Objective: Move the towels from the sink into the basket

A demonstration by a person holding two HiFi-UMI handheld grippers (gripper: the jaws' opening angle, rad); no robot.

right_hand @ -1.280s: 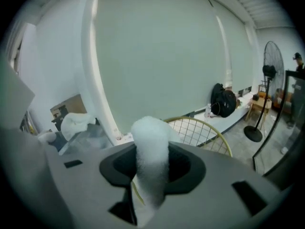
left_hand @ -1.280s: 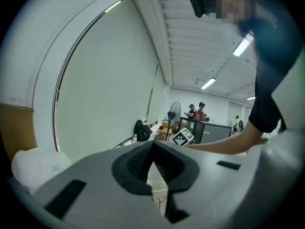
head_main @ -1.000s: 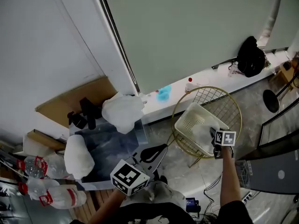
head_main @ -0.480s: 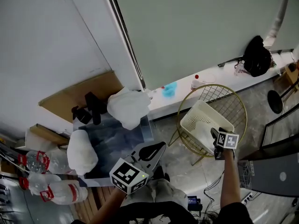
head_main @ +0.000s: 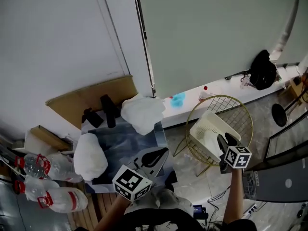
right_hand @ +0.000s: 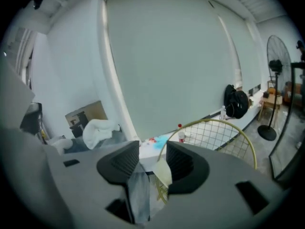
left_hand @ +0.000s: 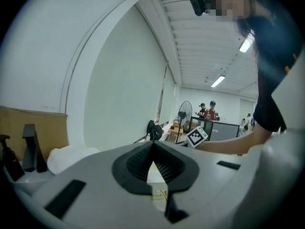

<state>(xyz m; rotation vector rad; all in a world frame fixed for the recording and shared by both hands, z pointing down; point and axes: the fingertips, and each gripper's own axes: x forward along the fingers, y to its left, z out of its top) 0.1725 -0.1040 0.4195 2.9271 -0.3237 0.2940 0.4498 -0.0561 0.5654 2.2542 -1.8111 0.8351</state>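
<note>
The dark sink has one white towel heaped on its far right corner and another white towel on its left edge. The cream basket rests on a round gold wire stand; a pale lump lies inside it. My right gripper hovers at the basket's near edge; its jaws are closing with nothing gripped. In the right gripper view only a cream corner of the basket shows through the gap. My left gripper is shut and empty by the sink's near right corner, pads meeting.
Plastic bottles with red labels lie left of the sink. Cardboard and black fittings stand behind it. A white ledge holds a blue object, a small bottle and a black bag. A grey desk sits at right.
My right gripper has drawn back from inside the basket to its near edge, empty. The head view has shifted, so everything sits a bit further right. The left gripper barely moved.
</note>
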